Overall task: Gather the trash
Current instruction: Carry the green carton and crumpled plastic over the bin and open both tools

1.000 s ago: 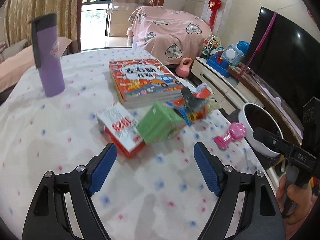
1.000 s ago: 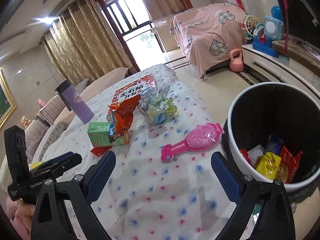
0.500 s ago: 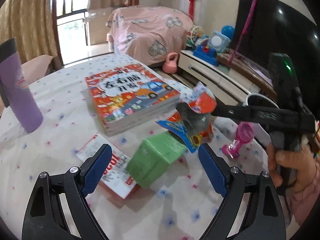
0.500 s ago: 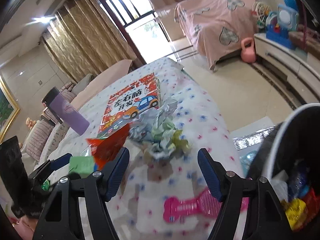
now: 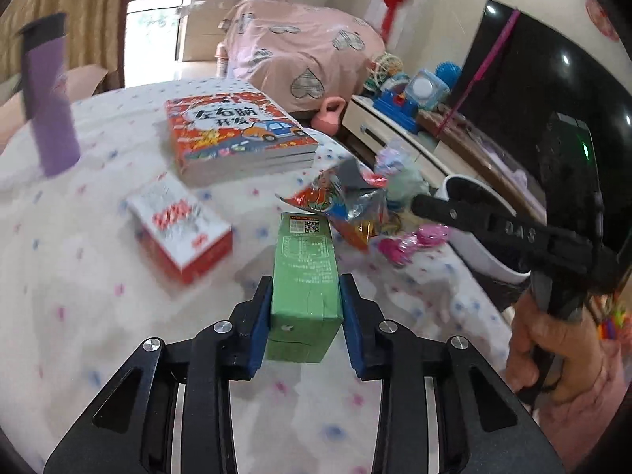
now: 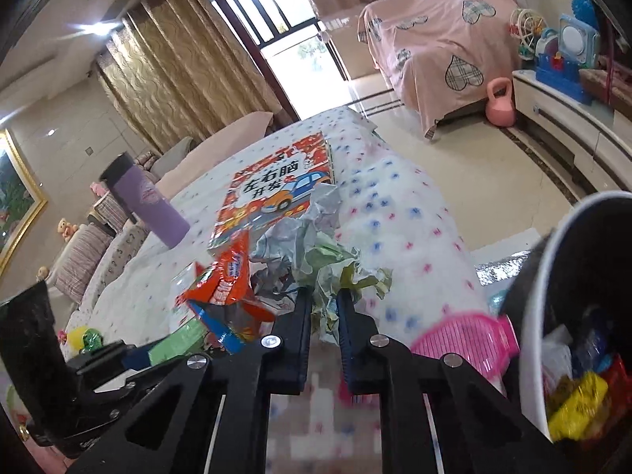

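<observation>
- Left gripper (image 5: 305,318): its jaws are closing on the green carton (image 5: 306,272), whose near end is sitting between the blue pads (image 5: 260,330); both pads are pressing against its sides.
- The green carton is pointing lengthwise away from the camera, towards the snack wrapper (image 5: 347,205); whether it is resting on the bed (image 5: 79,316) or lifted clear of it cannot be told.
- Right gripper (image 6: 324,316): its jaws are closing to a narrow gap and pinching the crumpled wrapper (image 6: 320,252), which is bunching up above the fingertips.
- The crumpled wrapper is sitting near the bed's right edge, just in front of the picture book (image 6: 276,193).
- The orange snack wrapper is lying just left of the right gripper, touching the crumpled one.
- A red-and-white box (image 5: 179,225) is lying left of the carton, apart from it.
- A purple flask (image 5: 47,98) is standing upright towards the bed's far left.
- A pink brush (image 6: 466,335) is lying at the right edge, beside the white bin (image 6: 533,316), which is holding wrappers.
- A hand (image 5: 553,351) is holding the right gripper's handle.
</observation>
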`<state>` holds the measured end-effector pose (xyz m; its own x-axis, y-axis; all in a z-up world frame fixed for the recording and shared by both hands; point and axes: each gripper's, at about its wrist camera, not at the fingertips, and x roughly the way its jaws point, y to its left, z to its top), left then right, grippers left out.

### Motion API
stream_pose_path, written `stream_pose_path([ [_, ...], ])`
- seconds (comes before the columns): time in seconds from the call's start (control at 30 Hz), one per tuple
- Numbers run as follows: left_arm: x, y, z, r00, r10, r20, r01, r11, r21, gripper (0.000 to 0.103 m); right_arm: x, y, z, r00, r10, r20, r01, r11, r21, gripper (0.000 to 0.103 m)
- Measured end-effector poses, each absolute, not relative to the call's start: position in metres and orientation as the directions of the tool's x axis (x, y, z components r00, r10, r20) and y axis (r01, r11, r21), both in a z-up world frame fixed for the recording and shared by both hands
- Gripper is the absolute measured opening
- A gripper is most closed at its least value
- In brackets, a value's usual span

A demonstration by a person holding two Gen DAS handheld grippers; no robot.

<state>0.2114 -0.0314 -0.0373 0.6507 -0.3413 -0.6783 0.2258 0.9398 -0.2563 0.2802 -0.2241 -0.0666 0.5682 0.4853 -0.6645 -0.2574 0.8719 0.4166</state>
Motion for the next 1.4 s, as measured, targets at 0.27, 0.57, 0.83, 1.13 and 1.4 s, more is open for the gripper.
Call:
stream_pose_path([
  [0.27,0.156,-0.037,-0.023,0.663,-0.410,-0.626,0.217,0.906,-0.363,0.031,0.215,-0.245,-0.049,0.622,0.461,-0.633,-0.248,0.883,0.399,0.012],
  [0.57,0.147,-0.065,-0.006,0.670,-0.439,-0.598,0.275,0.896,-0.350,0.031,0.176,-0.284,-0.041,0.670,0.422,-0.611,-0.173,0.889,0.424,0.012],
  [0.83,0.152,-0.099,0.000,0.658,-0.467,-0.591,0.331,0.884,-0.330,0.031,0.155,-0.321,-0.040,0.704,0.368,-0.607,-0.094,0.896,0.434,0.012],
  [1.13,0.158,-0.127,0.004,0.646,-0.486,-0.588,0.375,0.874,-0.310,0.031,0.145,-0.349,-0.036,0.733,0.332,-0.594,-0.046,0.895,0.444,0.012],
  [1.4,0.166,-0.150,0.009,0.637,-0.506,-0.582,0.411,0.861,-0.299,0.031,0.142,-0.370,-0.036,0.749,0.310,-0.586,-0.016,0.892,0.451,0.012],
])
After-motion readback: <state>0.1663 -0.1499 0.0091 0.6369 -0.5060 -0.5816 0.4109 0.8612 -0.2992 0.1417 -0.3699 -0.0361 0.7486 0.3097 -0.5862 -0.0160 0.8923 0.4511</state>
